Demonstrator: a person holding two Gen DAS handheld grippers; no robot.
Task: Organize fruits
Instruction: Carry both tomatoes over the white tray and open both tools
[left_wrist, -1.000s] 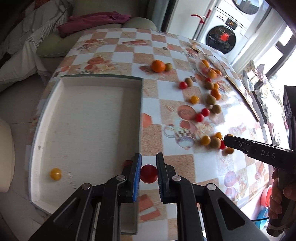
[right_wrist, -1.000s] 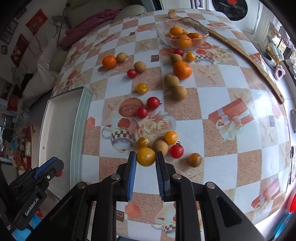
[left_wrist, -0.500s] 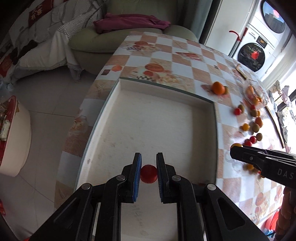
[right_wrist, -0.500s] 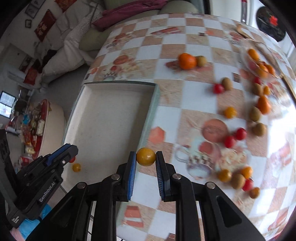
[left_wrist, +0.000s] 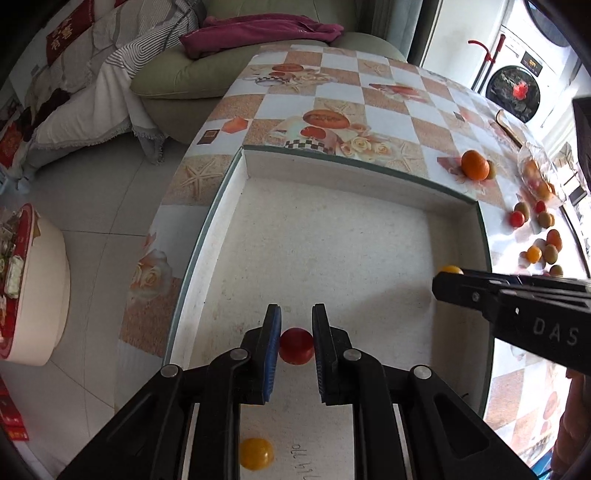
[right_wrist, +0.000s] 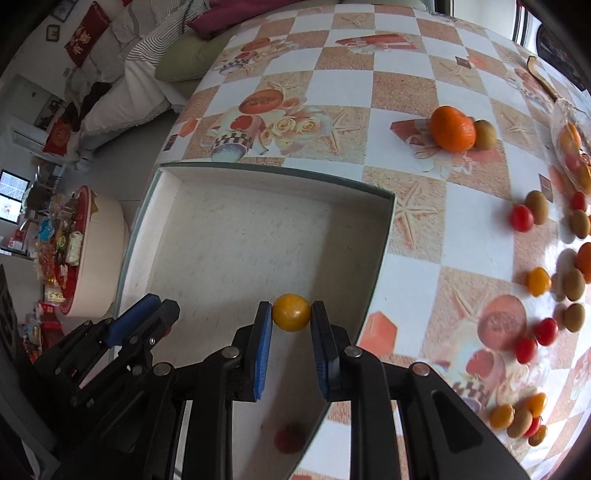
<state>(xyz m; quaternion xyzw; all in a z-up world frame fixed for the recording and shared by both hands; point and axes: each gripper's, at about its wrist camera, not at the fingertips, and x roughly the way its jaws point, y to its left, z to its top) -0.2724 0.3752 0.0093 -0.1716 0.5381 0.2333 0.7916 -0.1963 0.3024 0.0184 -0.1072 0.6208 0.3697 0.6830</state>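
- The left gripper (left_wrist: 296, 334) is clamped on a red cherry tomato (left_wrist: 296, 345), held above the floor of the white tray (left_wrist: 369, 173) toward its near edge. Let go from that height and it may bounce or roll — the tray floor is flat and bare, with nothing to stop a round fruit until it meets a wall.
- The right gripper (right_wrist: 291, 314) is pinched shut on a yellow cherry tomato (right_wrist: 291, 312), hanging over the tray just inside its right-hand wall. Released so near that wall, it could clip the rim and tumble out onto the checked tablecloth (right_wrist: 332, 88).
- The two grippers are close together over the same tray. In the left wrist view the right one reaches in from the right edge; if both drop at once, I'd worry about the fingers knocking each other.
- A yellow tomato (left_wrist: 256, 453) already lies by the tray's near edge, under the left gripper's fingers, and a red one (right_wrist: 290, 437) lies below the right gripper. A falling fruit could strike either and send it skidding.
- These tomatoes look soft-skinned — a hard pinch or a long drop might split one.
- Plenty remains loose on the table: an orange (right_wrist: 452, 127) well beyond the tray's far-right corner, and small fruit scattered along the table's right edge. A careless sweep there could roll some off.
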